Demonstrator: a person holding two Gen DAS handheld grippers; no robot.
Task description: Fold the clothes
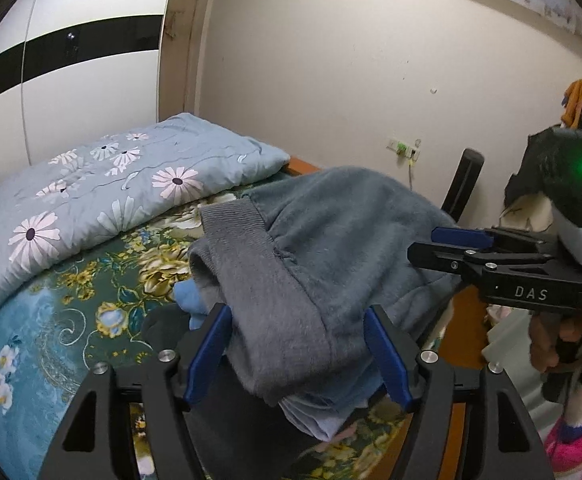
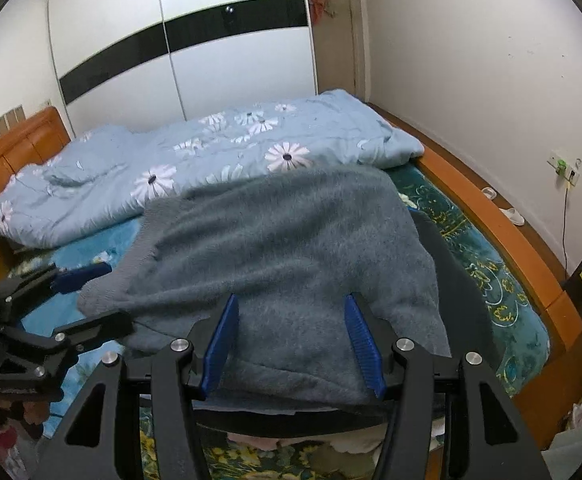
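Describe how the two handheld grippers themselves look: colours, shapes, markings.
Both are black, angular frames with silver screws. The left gripper has two blue ribbed finger pads. The right gripper has matching blue pads; in the left wrist view its body shows white "DAS" lettering and a green light above it.

Both tongs, left (image 1: pixel 299 350) and right (image 2: pixel 289 338), are showing black frames, ribbed blue pads (image 1: pixel 210 354) and silver screws; white "DAS" lettering (image 1: pixel 531 293) is marking the right one.
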